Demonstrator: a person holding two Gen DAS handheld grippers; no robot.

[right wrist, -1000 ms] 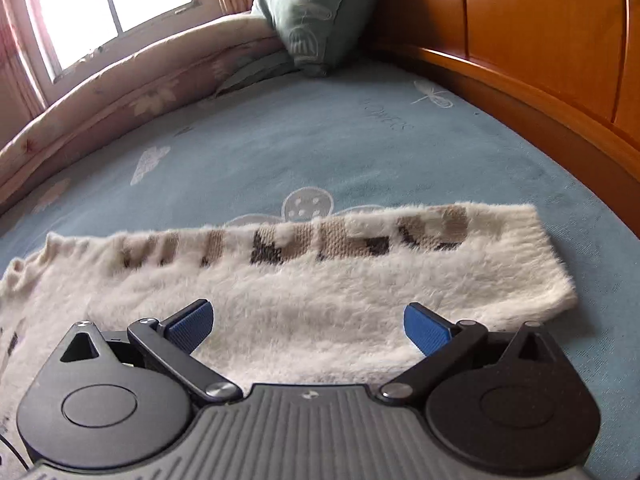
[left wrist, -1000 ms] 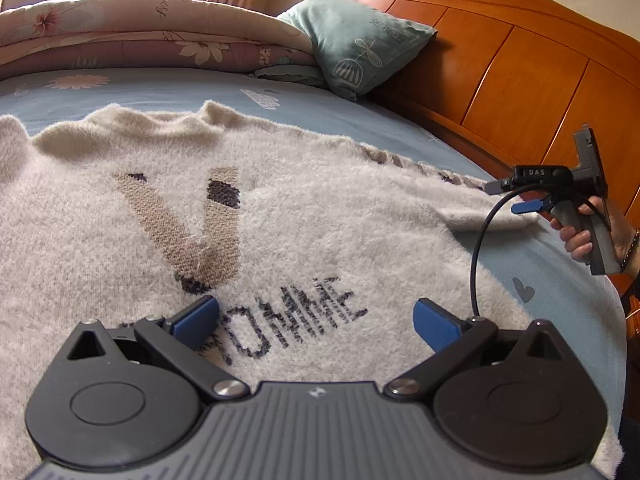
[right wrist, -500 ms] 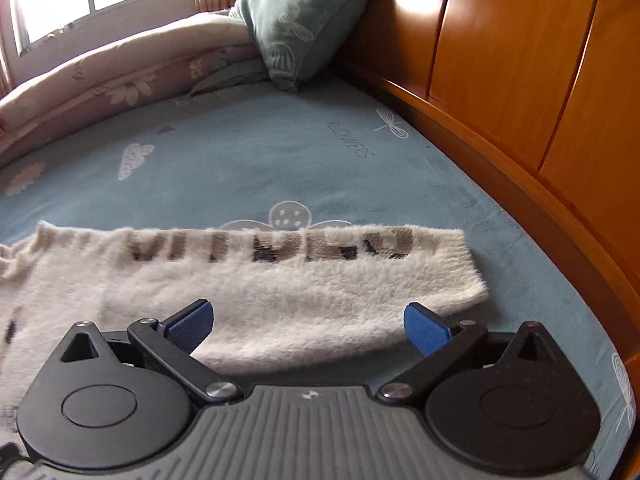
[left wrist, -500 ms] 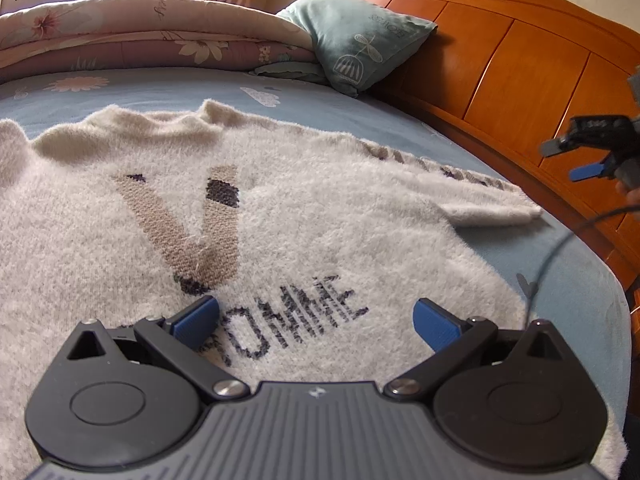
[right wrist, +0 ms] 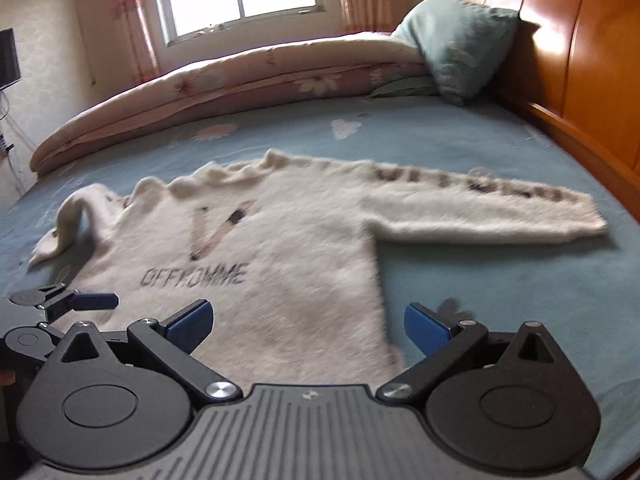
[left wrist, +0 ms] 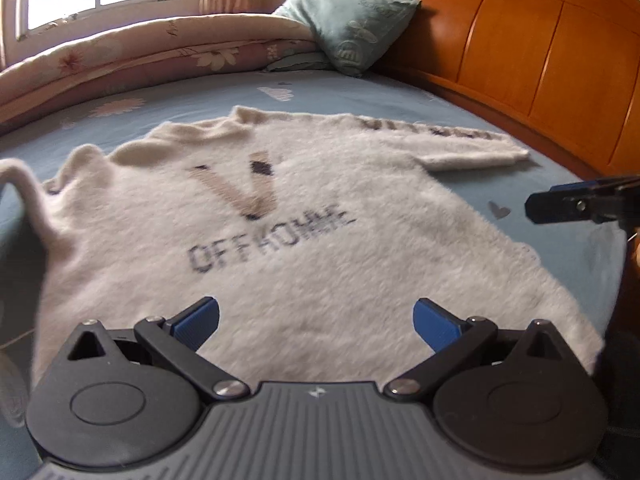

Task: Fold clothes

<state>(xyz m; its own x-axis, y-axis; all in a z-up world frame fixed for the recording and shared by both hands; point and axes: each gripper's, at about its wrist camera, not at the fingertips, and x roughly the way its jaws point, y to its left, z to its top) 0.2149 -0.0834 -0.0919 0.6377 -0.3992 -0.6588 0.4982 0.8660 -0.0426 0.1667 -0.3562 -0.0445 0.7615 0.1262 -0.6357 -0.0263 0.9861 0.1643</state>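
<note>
Both hand-held grippers, left point(left wrist: 316, 320) and right point(right wrist: 306, 322), hang spread and empty, pulled back from a second ago above the fluffy cream knitted sweater point(right wrist: 272, 264), now wholly visible, flat on the blue bedsheet point(right wrist: 500, 280).

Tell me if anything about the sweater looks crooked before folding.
Yes. The sweater lies flat with one sleeve stretched straight toward the headboard, but the other sleeve is bunched and humped up, not laid out.
</note>
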